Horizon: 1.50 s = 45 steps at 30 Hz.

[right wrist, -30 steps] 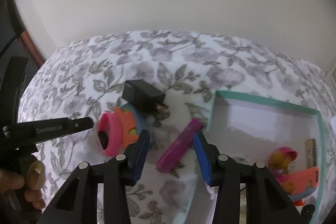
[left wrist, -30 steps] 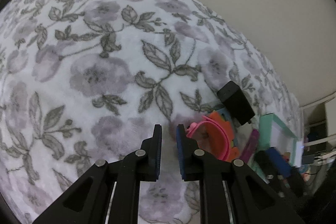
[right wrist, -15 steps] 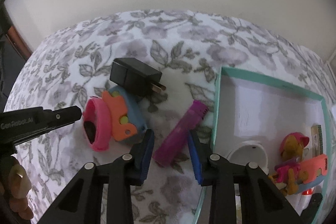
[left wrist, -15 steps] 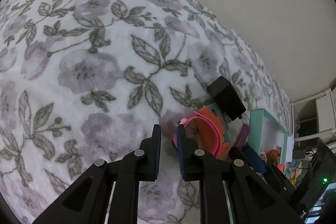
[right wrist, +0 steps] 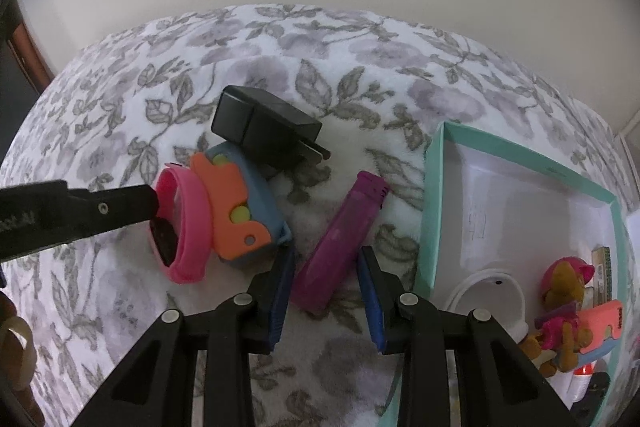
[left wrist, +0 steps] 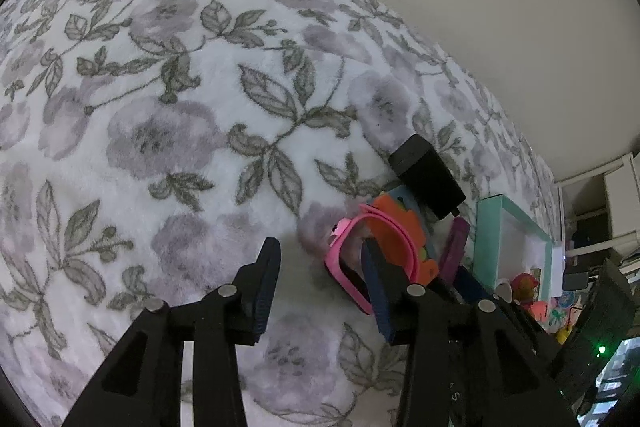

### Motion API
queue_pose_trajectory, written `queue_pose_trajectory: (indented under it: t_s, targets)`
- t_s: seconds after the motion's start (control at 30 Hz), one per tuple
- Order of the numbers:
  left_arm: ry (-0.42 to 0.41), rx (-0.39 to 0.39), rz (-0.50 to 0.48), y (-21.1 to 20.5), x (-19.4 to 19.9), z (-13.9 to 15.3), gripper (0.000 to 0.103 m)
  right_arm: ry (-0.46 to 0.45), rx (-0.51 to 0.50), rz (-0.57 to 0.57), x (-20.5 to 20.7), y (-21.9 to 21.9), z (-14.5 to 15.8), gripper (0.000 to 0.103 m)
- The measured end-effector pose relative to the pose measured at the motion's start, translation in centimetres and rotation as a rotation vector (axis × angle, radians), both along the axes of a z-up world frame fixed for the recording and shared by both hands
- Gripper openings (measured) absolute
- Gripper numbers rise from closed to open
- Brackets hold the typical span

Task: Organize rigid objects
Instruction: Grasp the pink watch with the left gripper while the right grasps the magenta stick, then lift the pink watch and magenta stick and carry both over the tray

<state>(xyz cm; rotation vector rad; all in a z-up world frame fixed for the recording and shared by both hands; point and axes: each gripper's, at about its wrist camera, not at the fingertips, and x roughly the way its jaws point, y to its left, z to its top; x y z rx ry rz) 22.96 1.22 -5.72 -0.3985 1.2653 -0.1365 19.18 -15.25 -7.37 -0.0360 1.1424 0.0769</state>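
The right gripper [right wrist: 326, 281] stands open around the near end of the purple lighter [right wrist: 340, 247], which lies on the flowered blanket [right wrist: 360, 79]. The lighter's long axis runs away from the jaws, tilted toward the teal box [right wrist: 434, 211] just beside it. The left gripper [left wrist: 320, 267] is opening at the pink watch [left wrist: 348, 259]; its right finger sits inside the band, without gripping.

No readable text; only cut-off, blurred letters on the left hand-held gripper [right wrist: 154, 205].
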Motion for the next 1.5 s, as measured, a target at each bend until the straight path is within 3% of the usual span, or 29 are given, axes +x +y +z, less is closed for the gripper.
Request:
queue_pose_trajectory:
  t_s: [0.2, 0.43, 0.5, 0.53, 0.57, 0.63, 0.77, 1.13, 1.5]
  targets:
    - [-0.004, 0.041, -0.018, -1.0, 0.3, -1.0, 0.043, -0.002, 0.013, 0.003, 0.0, -0.1, 0.0, 0.034]
    - [-0.067, 0.216, -0.076, -3.5, 0.4, -0.9, 0.043, -0.004, 0.013, 0.004, 0.0, -0.1, 0.0, 0.034]
    - [-0.067, 0.261, -0.08, -4.0, 0.5, -1.0, 0.034, -0.004, 0.016, 0.005, -0.1, -0.1, 0.0, 0.032]
    - [-0.067, 0.267, -0.077, -3.9, 0.5, -1.0, 0.023, -0.004, 0.021, 0.004, -0.1, -0.2, 0.1, 0.031]
    - [-0.069, 0.255, -0.071, -3.8, 0.5, -0.9, 0.014, -0.004, 0.029, 0.004, -0.1, -0.3, 0.1, 0.028]
    - [-0.065, 0.19, -0.048, -3.1, 0.6, -1.0, 0.012, -0.002, 0.048, 0.0, -0.1, -0.5, 0.1, 0.024]
    - [-0.067, 0.152, -0.014, -2.3, 0.7, -1.1, 0.011, 0.003, 0.112, -0.008, -0.1, -1.2, 0.2, 0.021]
    - [-0.146, 0.142, 0.02, -0.6, 0.0, 2.0, 0.01, 0.011, 0.264, -0.037, 0.1, -2.8, 0.9, 0.02]
    - [-0.253, 0.135, 0.047, 0.3, -0.8, 6.2, 0.01, -0.072, 0.321, -0.044, -0.3, -4.0, 5.0, 0.017]
